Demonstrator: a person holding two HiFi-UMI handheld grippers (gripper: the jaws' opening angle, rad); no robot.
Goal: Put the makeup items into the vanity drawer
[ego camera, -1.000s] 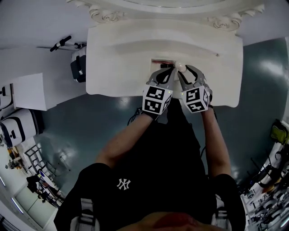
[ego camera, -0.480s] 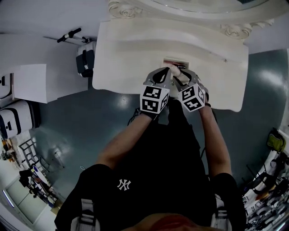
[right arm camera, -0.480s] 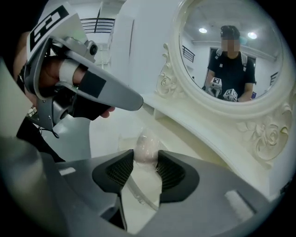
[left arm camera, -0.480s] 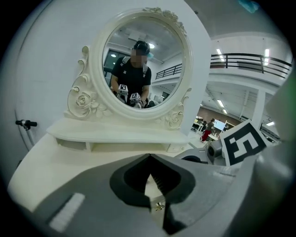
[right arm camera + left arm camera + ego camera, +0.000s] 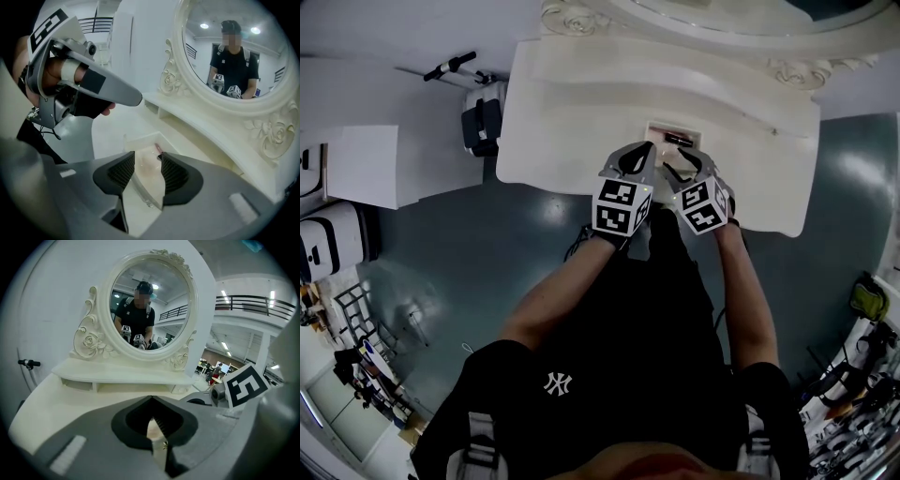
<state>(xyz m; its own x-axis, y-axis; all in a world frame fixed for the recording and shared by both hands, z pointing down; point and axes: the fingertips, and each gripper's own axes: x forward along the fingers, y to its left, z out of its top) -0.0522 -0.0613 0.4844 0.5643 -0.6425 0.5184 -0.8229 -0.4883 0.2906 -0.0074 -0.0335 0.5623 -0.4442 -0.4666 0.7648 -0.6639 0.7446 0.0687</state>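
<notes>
- Hung right gripper above the open vanity drawer, jaws apart and just opening wider, nothing between the pads.
- Held left gripper beside it, jaws together, empty.
- Lay inside the drawer: pinkish makeup item.

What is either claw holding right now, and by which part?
Nothing. The right claw has just been opening, pads apart over the open white vanity drawer; the left claw looks shut and empty.

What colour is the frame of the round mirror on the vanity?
The frame is cream white, with carved roses. The left gripper view shows it best.
</notes>
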